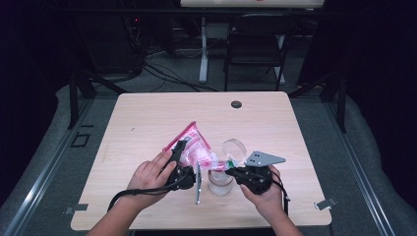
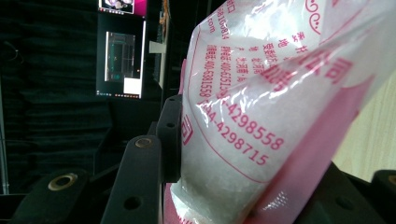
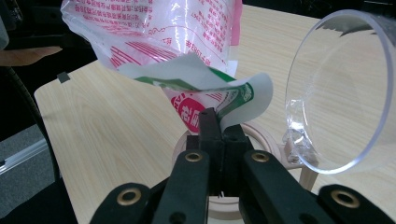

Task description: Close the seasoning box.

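1. Black jaws of the right gripper [image 3: 212, 123] rise closest to the lens in the right gripper view, pressed fully together on the green-and-white lower corner of the plastic bag [image 3: 187, 56].
2. That bag, clear with pink print and white grains inside, hangs tilted above the round jar [image 3: 233, 186], its pinched corner just over the jar's pale rim.
3. Both jaws of the left gripper [image 2: 224, 154] clamp the bag's bulging body between them in the left gripper view, partly closed around it.
4. From the high view, the bag [image 1: 193, 146] slopes up from the jar [image 1: 220, 181] toward the desk's middle, with the left gripper [image 1: 178, 164] holding its left side and the right gripper [image 1: 236, 169] its low end; all sit near the desk's [image 1: 147, 118] front edge.
5. Seen from the right gripper, a clear hinged lid [image 3: 341, 93] stands open at the jar's right; the left gripper view instead gives the red phone numbers printed on the bag.
6. Most of the jar is hidden behind the right jaws, and whether grains are falling cannot be made out.
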A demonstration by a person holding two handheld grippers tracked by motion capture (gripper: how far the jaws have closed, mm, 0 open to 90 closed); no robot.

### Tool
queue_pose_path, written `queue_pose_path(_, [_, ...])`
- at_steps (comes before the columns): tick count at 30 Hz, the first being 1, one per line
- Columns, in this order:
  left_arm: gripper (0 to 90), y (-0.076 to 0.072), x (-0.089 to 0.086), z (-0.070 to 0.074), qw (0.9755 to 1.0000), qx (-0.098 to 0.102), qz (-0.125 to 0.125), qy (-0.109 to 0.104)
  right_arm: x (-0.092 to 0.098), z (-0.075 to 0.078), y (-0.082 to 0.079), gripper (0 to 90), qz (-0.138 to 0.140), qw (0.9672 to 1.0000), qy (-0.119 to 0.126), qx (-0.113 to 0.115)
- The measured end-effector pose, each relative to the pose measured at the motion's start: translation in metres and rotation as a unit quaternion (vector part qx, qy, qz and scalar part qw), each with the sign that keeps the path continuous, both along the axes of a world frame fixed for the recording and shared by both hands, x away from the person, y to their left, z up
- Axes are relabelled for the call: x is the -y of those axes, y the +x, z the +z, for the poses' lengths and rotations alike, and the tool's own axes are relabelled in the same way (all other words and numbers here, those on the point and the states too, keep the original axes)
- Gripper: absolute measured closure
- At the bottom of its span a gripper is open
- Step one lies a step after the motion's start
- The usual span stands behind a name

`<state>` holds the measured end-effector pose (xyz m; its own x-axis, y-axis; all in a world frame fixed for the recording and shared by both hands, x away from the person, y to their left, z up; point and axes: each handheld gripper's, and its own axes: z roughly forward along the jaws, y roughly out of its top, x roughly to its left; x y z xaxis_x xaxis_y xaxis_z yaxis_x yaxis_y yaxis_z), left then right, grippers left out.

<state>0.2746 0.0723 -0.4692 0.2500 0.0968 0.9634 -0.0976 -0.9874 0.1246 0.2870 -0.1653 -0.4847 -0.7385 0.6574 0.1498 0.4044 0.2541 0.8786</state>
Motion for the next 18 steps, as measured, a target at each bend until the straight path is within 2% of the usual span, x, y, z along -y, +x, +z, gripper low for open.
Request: queue_pose_path(18, [63.8,0.0002,0.0008,0.0004,1.0,0.002,-0.001,0.001,0.0,-0.0013,0.0006,90.0,0.001,1.0,0.0,-0.001])
